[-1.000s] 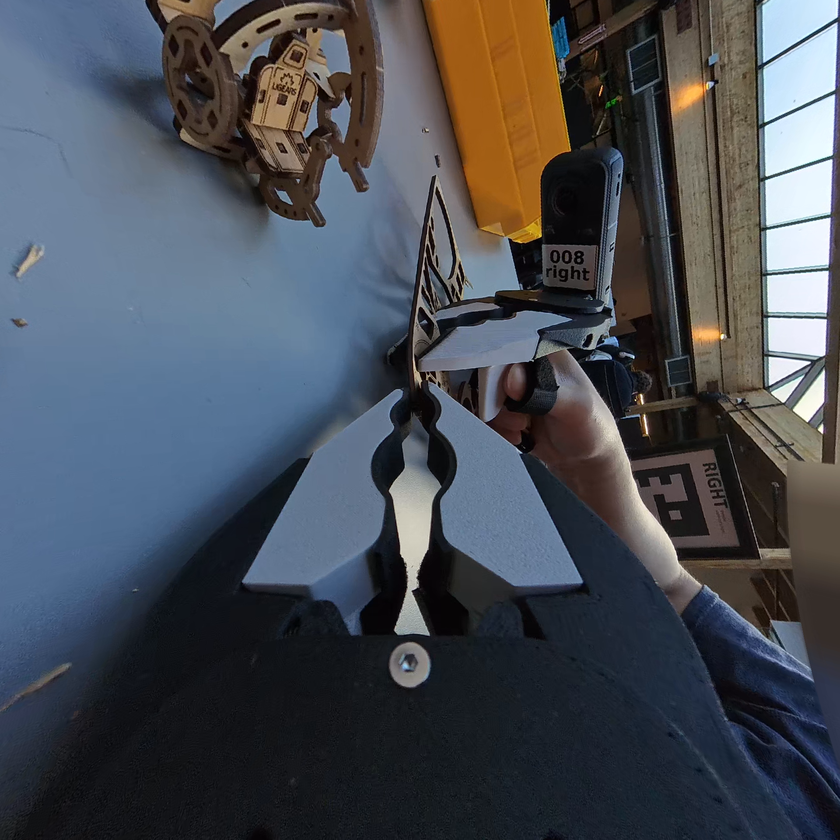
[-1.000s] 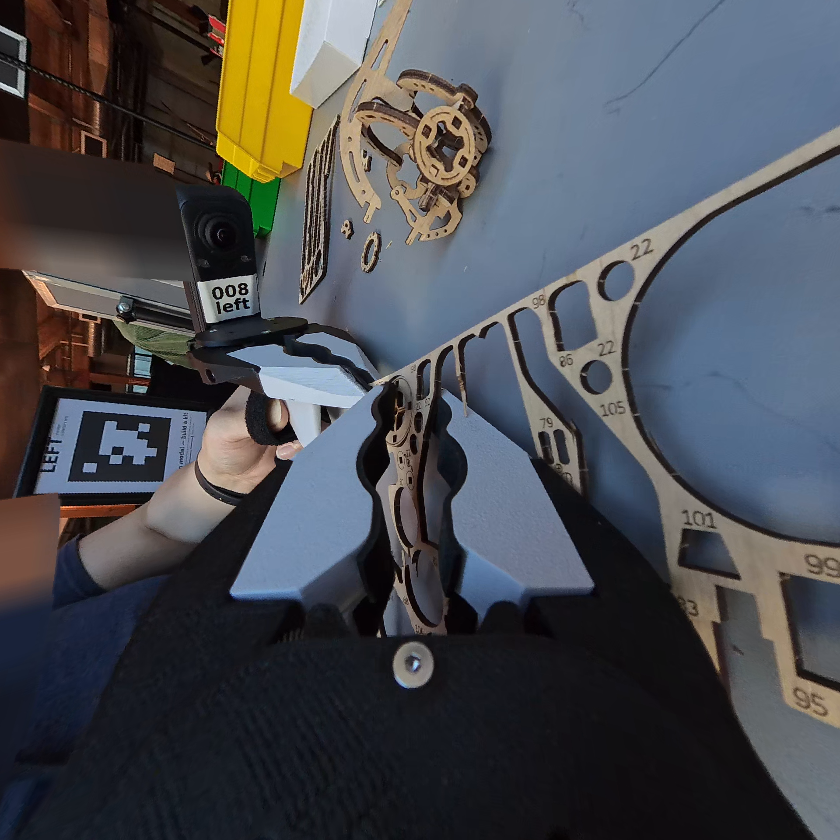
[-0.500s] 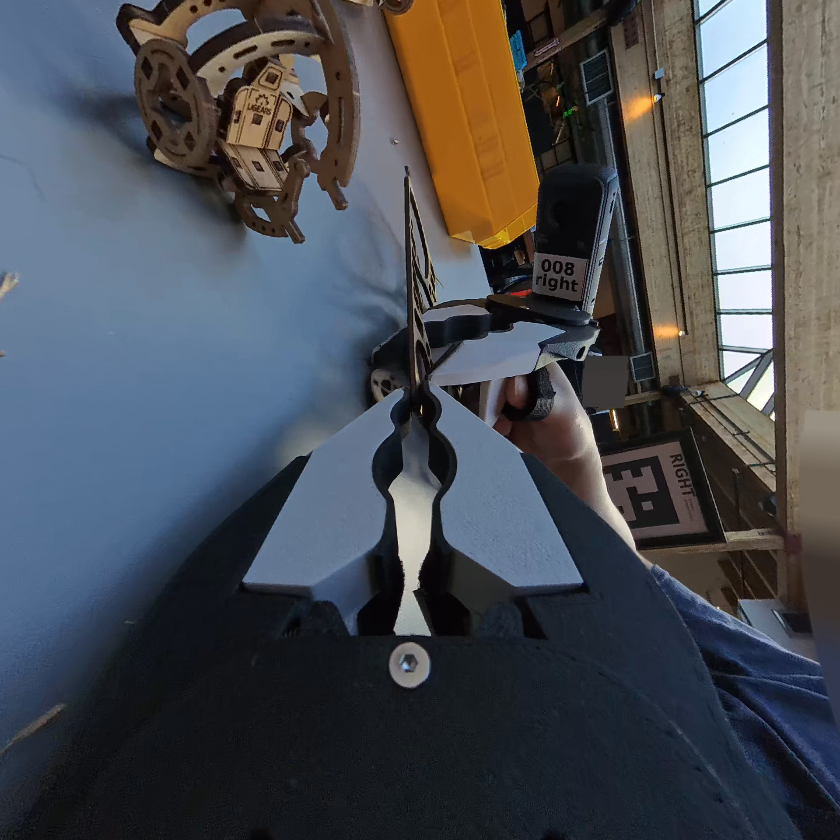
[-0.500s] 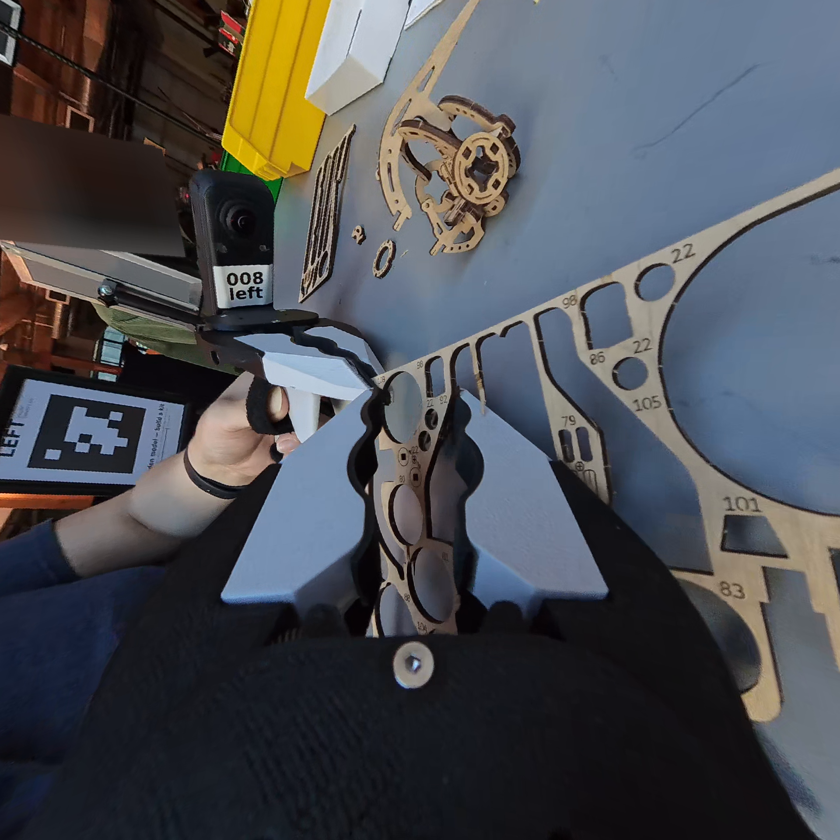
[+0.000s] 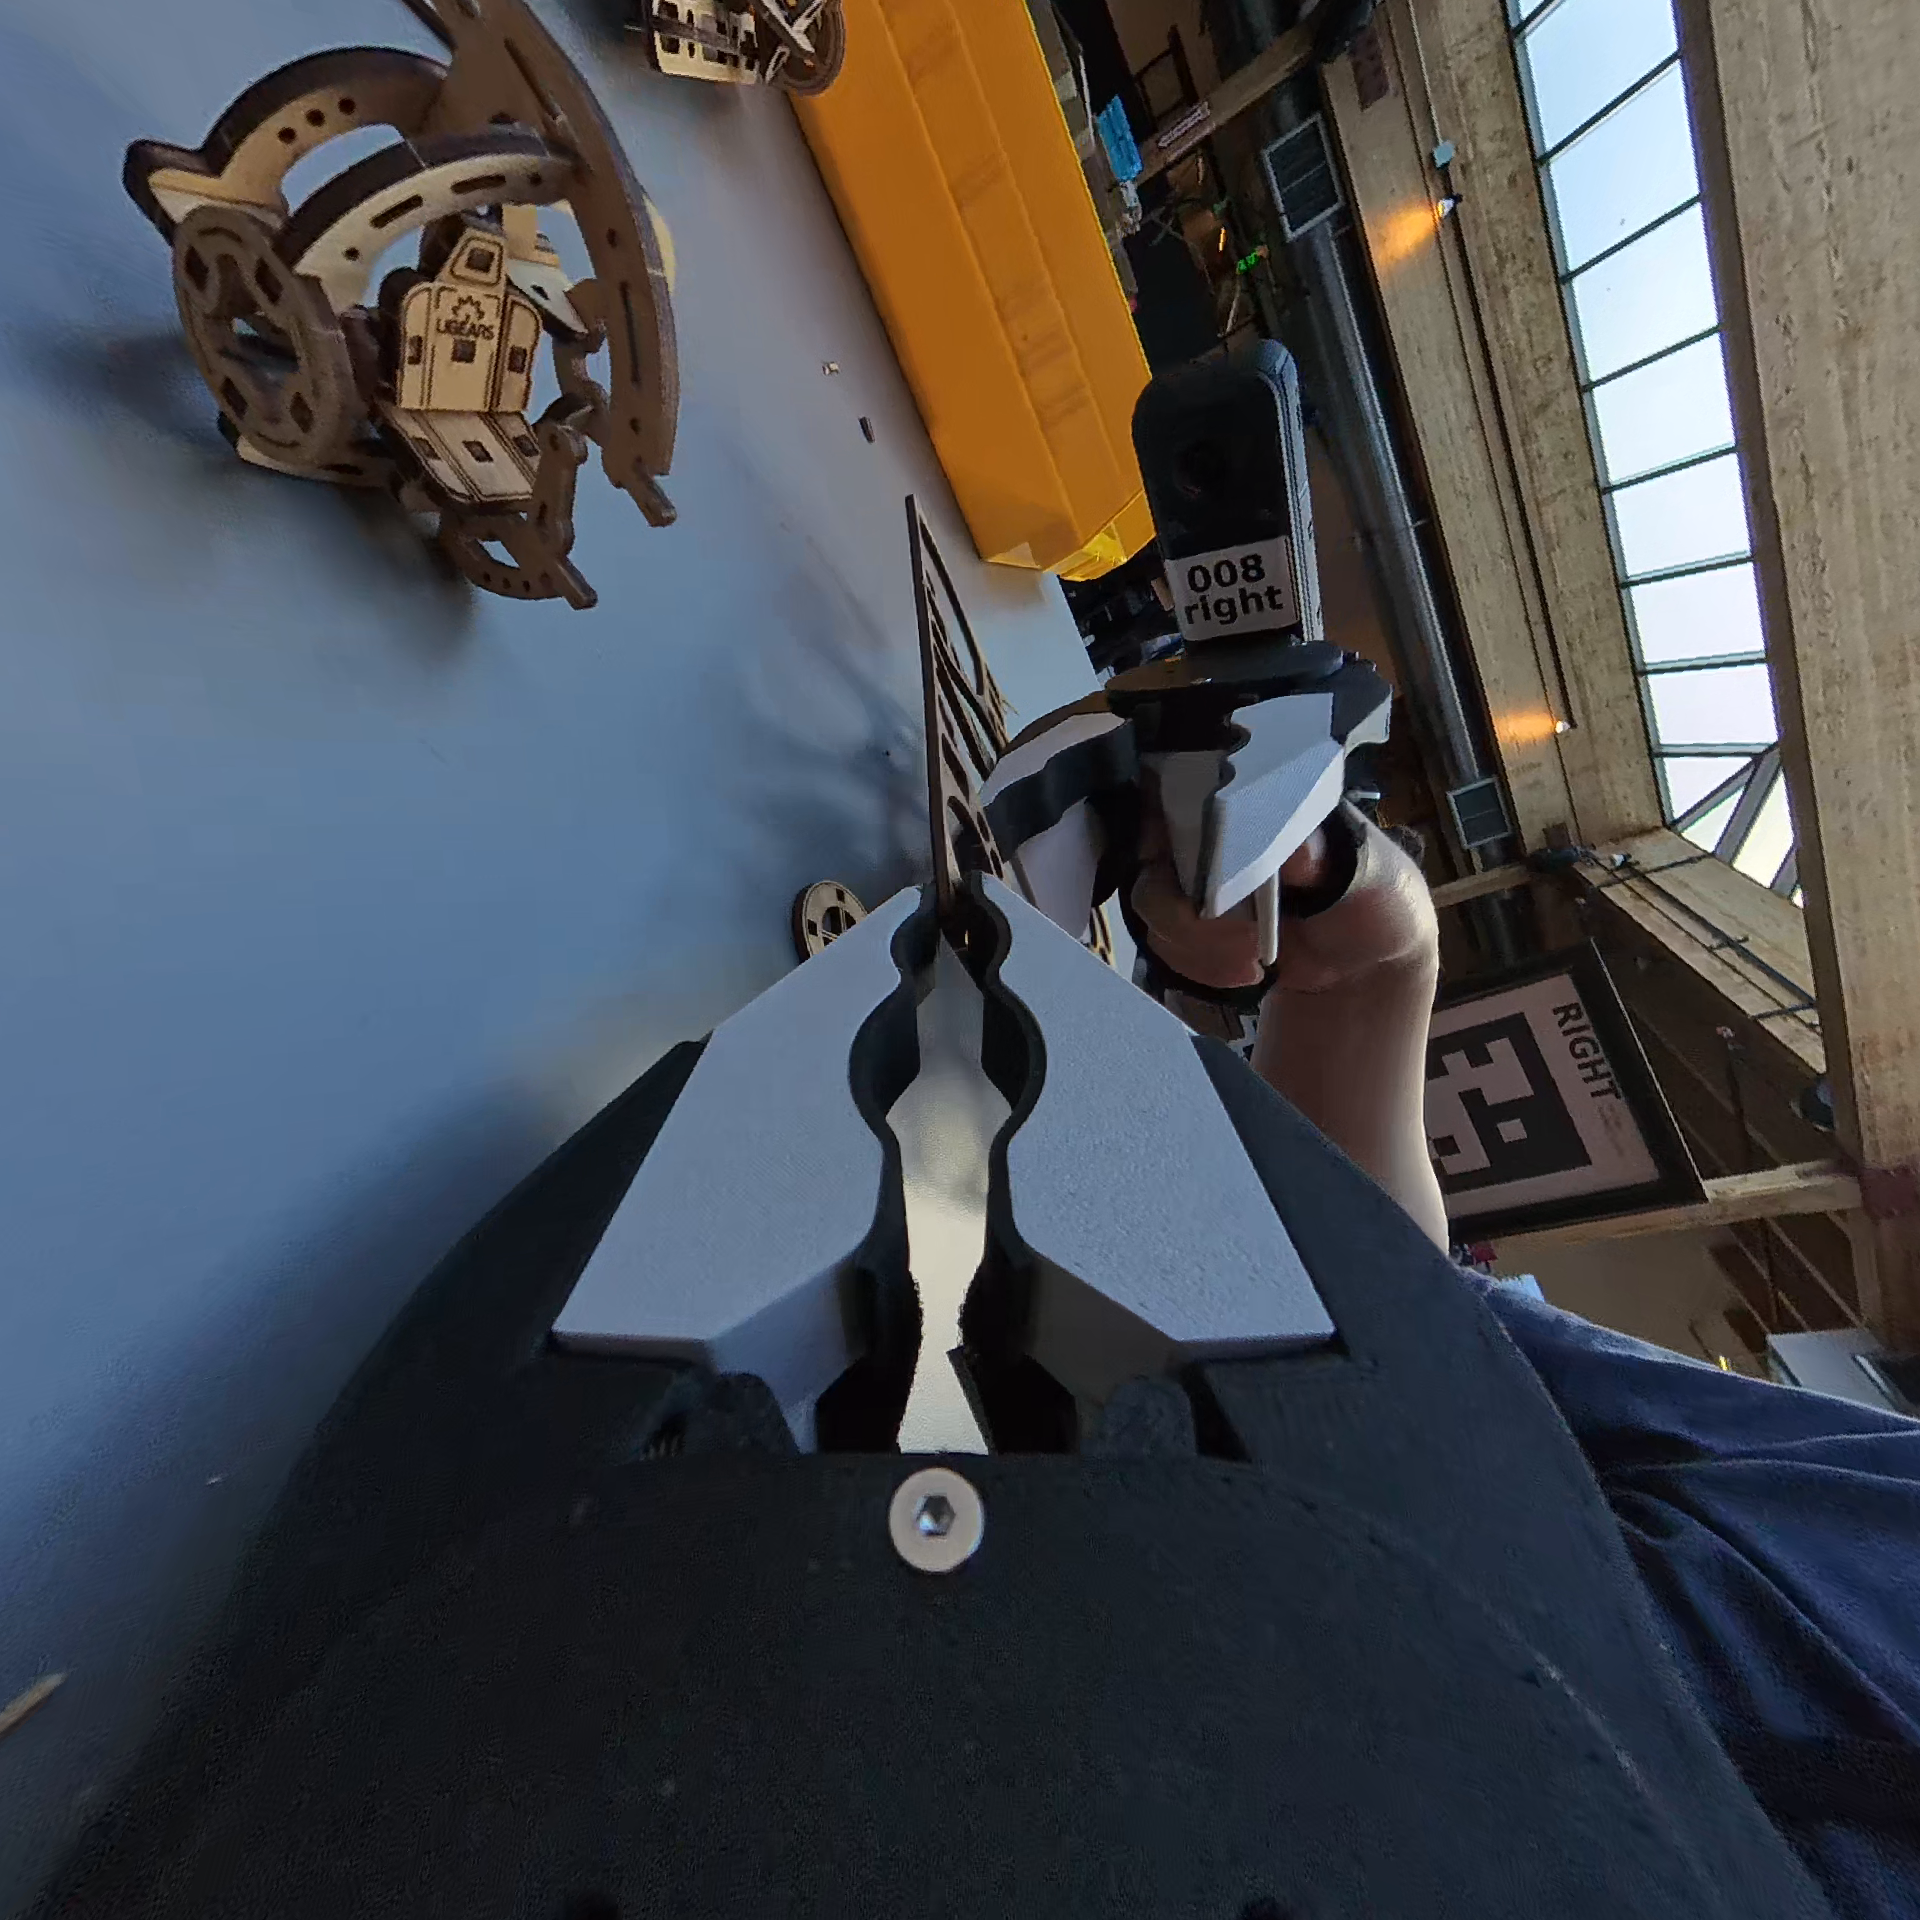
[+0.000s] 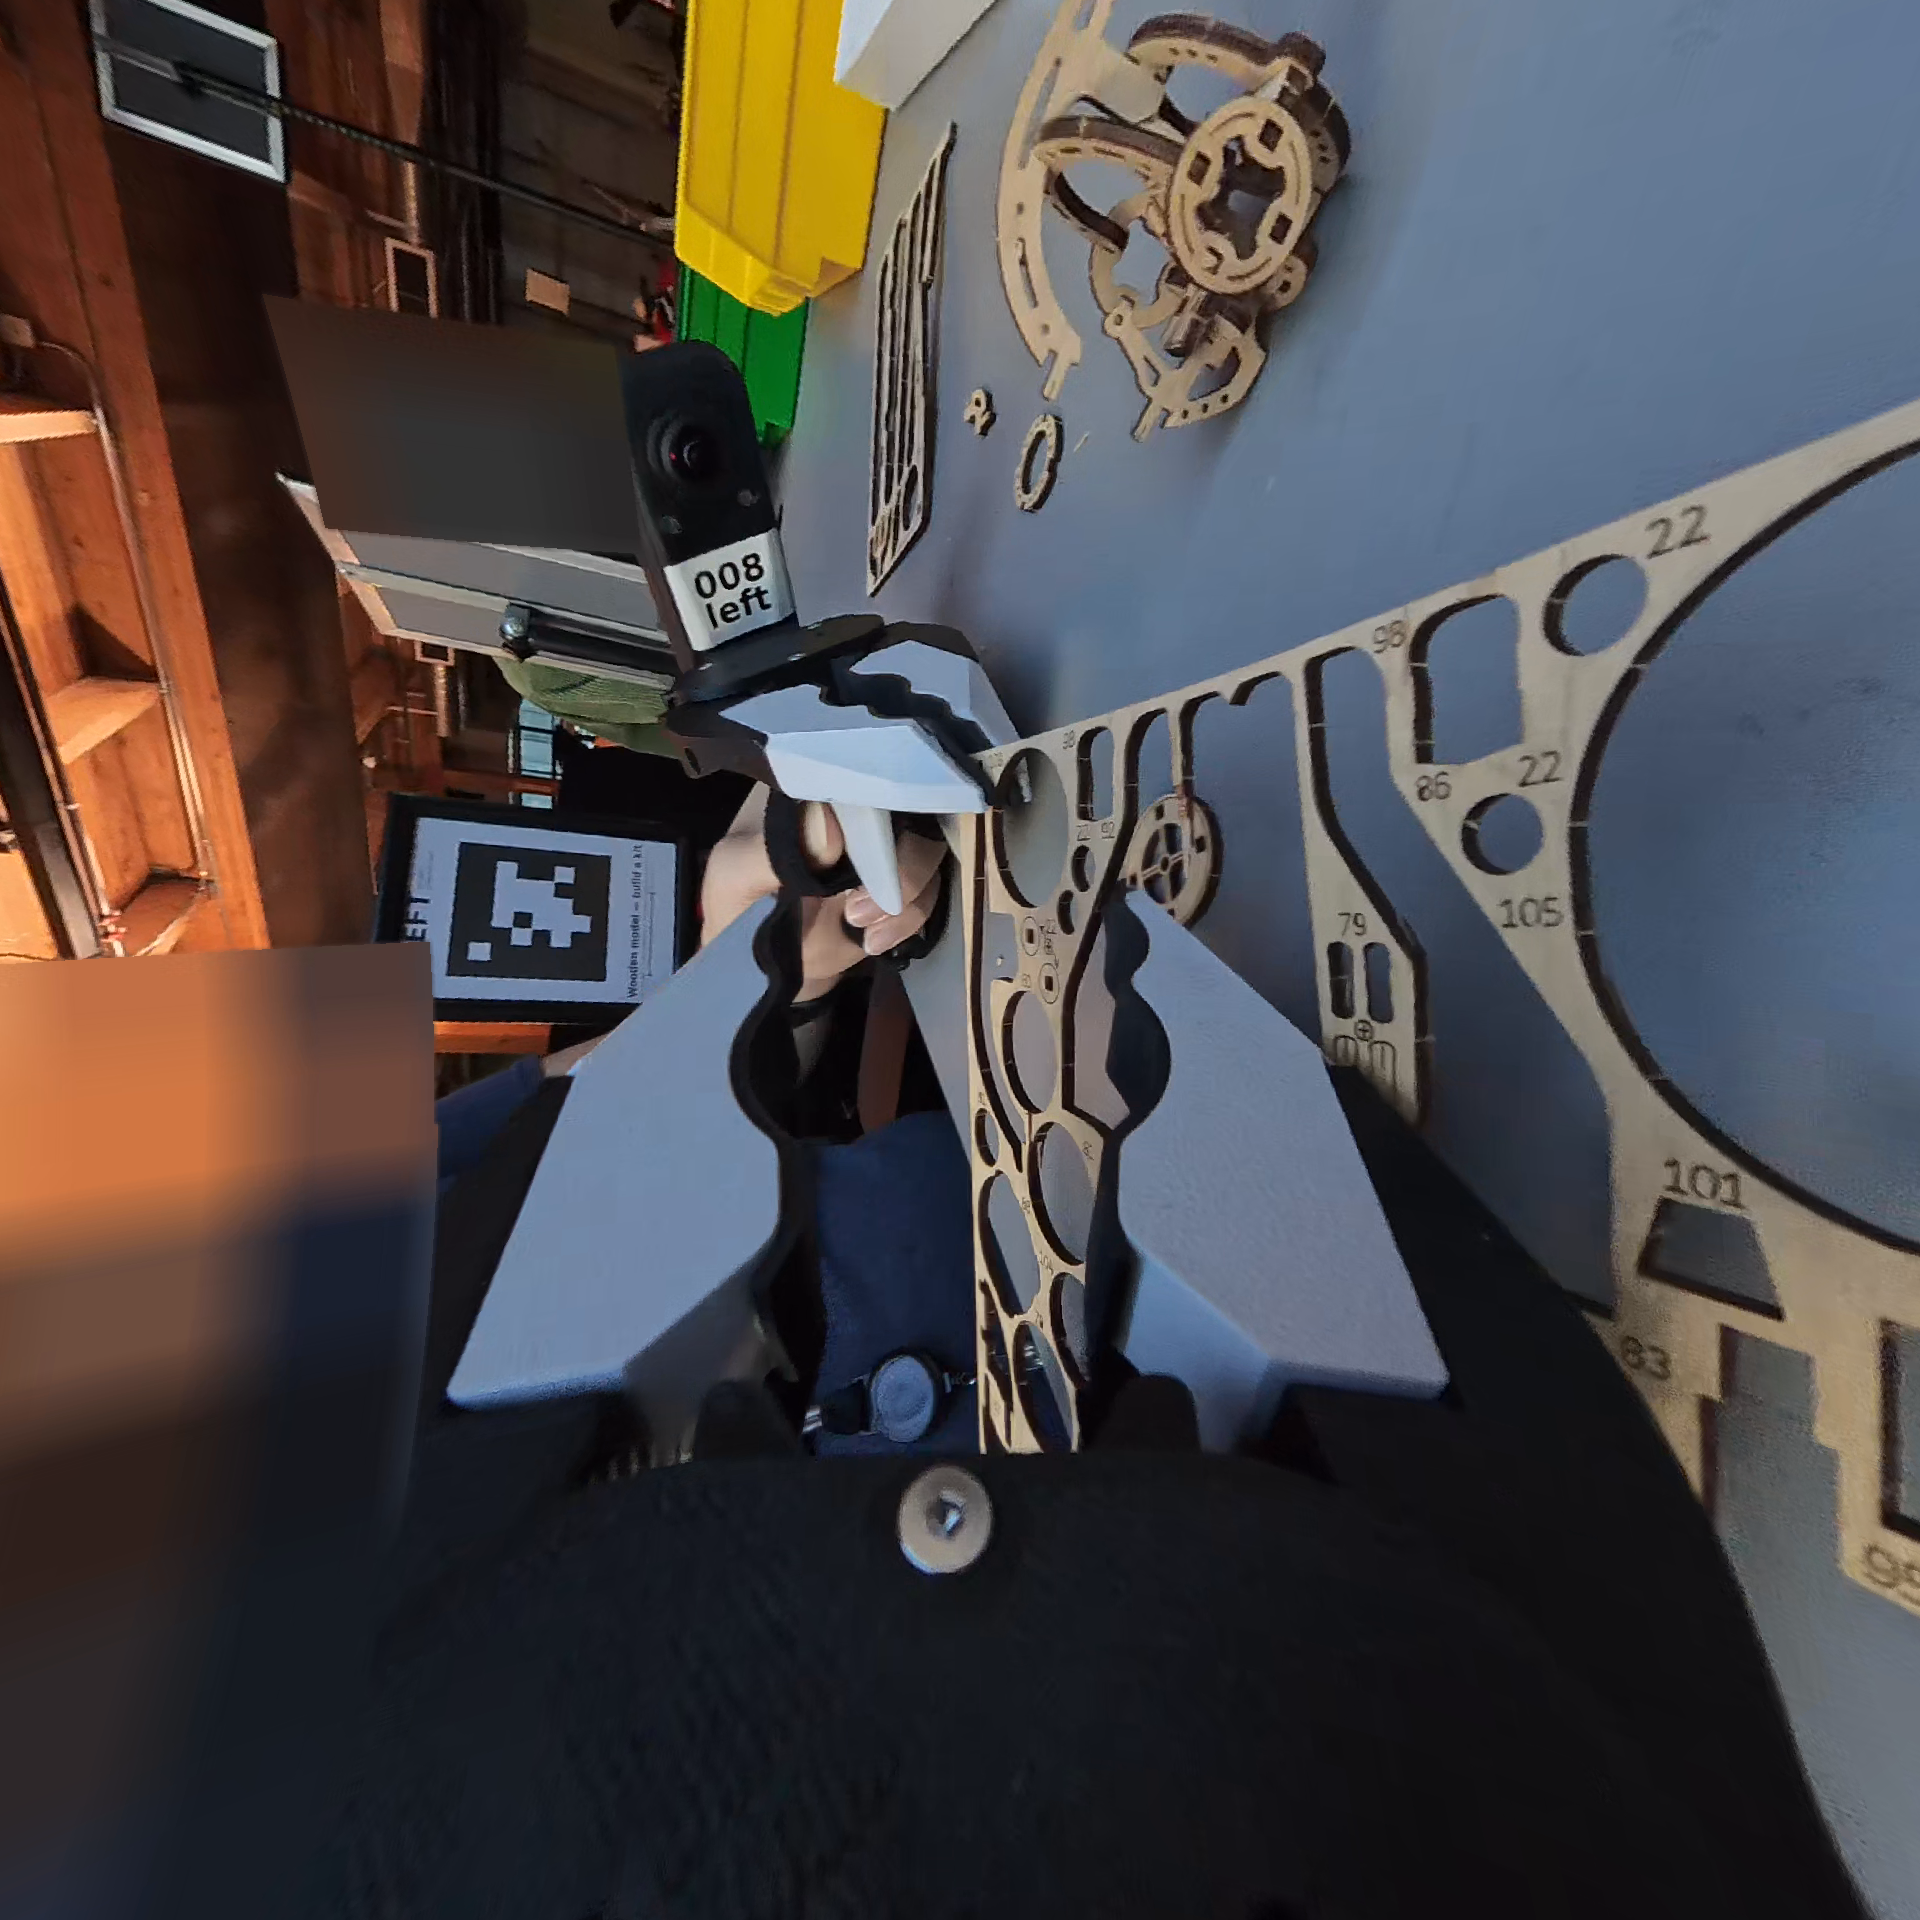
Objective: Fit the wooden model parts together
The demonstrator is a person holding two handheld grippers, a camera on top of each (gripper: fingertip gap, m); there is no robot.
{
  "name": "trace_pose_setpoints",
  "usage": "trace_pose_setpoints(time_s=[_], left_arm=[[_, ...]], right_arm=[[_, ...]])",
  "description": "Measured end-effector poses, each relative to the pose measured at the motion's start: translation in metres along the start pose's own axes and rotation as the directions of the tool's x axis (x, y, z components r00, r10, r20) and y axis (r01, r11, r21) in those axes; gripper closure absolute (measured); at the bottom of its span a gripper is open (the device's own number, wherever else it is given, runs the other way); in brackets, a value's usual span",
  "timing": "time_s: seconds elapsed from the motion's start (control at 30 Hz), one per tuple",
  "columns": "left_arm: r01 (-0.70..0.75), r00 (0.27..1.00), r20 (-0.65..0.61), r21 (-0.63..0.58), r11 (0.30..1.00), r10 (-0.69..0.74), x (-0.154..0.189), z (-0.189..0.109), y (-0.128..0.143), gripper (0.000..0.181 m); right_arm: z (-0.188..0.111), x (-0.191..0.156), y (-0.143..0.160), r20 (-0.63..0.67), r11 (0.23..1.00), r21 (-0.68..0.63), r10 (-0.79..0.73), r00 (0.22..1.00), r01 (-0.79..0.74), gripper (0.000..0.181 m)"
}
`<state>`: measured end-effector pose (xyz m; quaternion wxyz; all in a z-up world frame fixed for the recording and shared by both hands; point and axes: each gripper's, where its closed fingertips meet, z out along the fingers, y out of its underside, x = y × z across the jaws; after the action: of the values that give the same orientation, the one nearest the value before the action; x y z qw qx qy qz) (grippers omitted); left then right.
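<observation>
Bare grey tabletop (image 5: 364, 831) lies open between the curved, half-built wooden model (image 5: 416, 364) and the thin upright laser-cut plywood sheet (image 5: 935, 727), with the long yellow plastic bin (image 5: 977, 260) walling the far edge.

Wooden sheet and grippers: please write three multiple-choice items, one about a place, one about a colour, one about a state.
1. The assembled wooden model stands: A on the table; B inside a bin; C in a gripper.
2. The long bin is: A red; B yellow; C blue.
3. The right gripper is: A shut on the sheet; B shut on the model; C open.

Answers: 1 A, it rests on the grey top, apart from both grippers. 2 B, its long wall is yellow. 3 C, its fingers stand apart around the wooden sheet, which only the left gripper clamps.
</observation>
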<state>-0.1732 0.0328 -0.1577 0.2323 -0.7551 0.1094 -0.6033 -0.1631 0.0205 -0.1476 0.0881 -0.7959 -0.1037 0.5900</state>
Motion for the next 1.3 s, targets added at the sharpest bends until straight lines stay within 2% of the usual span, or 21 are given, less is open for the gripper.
trace_pose_setpoints(time_s=[0.07,0.1,0.17,0.23,0.27,0.33,0.4,0.47,0.57,0.63,0.7,0.77,0.83,0.9,0.97,1.07,1.13,1.2,1.3], left_arm=[[-0.01,1.0,-0.004,0.012,1.0,0.01,0.002,0.001,-0.001,0.179],[-0.02,1.0,0.004,0.011,1.0,0.02,0.002,0.002,-0.001,0.179],[-0.049,0.999,0.017,0.019,0.999,0.049,0.004,0.005,-0.002,0.178],[-0.067,0.997,0.033,0.027,0.997,0.066,0.006,0.007,-0.003,0.178],[-0.077,0.996,0.041,0.039,0.996,0.075,0.006,0.007,-0.005,0.179],[-0.071,0.997,0.034,0.056,0.996,0.069,0.009,0.006,-0.008,0.179],[-0.065,0.997,0.034,0.052,0.997,0.064,0.01,0.005,-0.009,0.179],[-0.071,0.997,0.046,0.051,0.996,0.069,0.008,0.004,-0.009,0.179],[-0.056,0.998,0.025,0.057,0.997,0.055,0.012,0.003,-0.009,0.179],[-0.059,0.998,0.017,0.071,0.996,0.058,0.016,0.002,-0.012,0.179],[-0.069,0.997,0.026,0.091,0.993,0.067,0.019,0.002,-0.018,0.18],[-0.055,0.998,0.02,0.111,0.992,0.054,0.023,0.002,-0.023,0.18],[0.03,0.999,-0.04,0.124,0.992,-0.025,0.032,0.003,-0.027,0.181],[0.076,0.995,-0.076,0.105,0.992,-0.068,0.035,0.004,-0.025,0.18],[0.062,0.993,-0.105,0.085,0.994,-0.053,0.039,0.001,-0.023,0.18],[0.008,0.993,-0.119,0.043,0.999,-0.003,0.048,0.001,-0.017,0.18],[-0.073,0.995,-0.072,0.049,0.996,0.076,0.046,-0.001,-0.018,0.181],[-0.103,0.994,-0.026,0.069,0.992,0.105,0.043,-0.005,-0.022,0.18],[-0.081,0.995,-0.039,0.135,0.988,0.087,0.048,-0.012,-0.031,0.18]], right_arm=[[-0.004,-0.005,-0.002,0.023,1.0,-0.007,0.002,1.0,-0.002,0.119],[-0.004,-0.001,-0.003,-0.005,1.0,-0.013,0.018,1.0,-0.018,0.118],[0.0,0.006,-0.002,-0.105,0.998,-0.056,-0.024,0.994,0.018,0.113],[0.006,0.016,0.005,-0.248,0.987,-0.138,-0.111,0.962,0.078,0.099],[0.008,0.016,0.007,-0.292,0.98,-0.17,-0.149,0.945,0.102,0.098],[0.012,0.014,0.008,-0.346,0.97,-0.207,-0.196,0.918,0.13,0.083],[0.011,0.012,0.01,-0.378,0.959,-0.245,-0.228,0.897,0.141,0.082],[0.014,-0.004,0.016,-0.301,0.952,-0.277,-0.218,0.929,0.133,0.081],[0.004,-0.015,0.016,-0.281,0.946,-0.301,-0.207,0.937,0.118,0.083],[0.002,-0.026,0.015,-0.216,0.94,-0.313,-0.209,0.954,0.135,0.072],[0.001,-0.03,0.006,-0.169,0.957,-0.273,-0.145,0.975,0.095,0.068],[0.001,-0.031,-0.003,-0.145,0.968,-0.229,-0.134,0.98,0.099,0.073],[0.0,-0.024,-0.003,-0.17,0.961,-0.222,-0.204,0.964,0.165,0.081],[0.002,-0.033,0.006,-0.065,0.939,-0.229,-0.278,0.958,0.257,0.082],[-0.002,-0.041,0.012,0.032,0.925,-0.203,-0.321,0.947,0.321,0.085],[-0.007,-0.045,0.016,0.115,0.934,-0.172,-0.298,0.948,0.315,0.092],[-0.004,-0.046,0.013,0.111,0.941,-0.151,-0.288,0.951,0.302,0.091],[0.004,-0.041,0.009,0.029,0.928,-0.137,-0.345,0.938,0.345,0.09],[0.014,-0.041,0.004,-0.102,0.815,-0.144,-0.576,0.811,0.561,0.08]])
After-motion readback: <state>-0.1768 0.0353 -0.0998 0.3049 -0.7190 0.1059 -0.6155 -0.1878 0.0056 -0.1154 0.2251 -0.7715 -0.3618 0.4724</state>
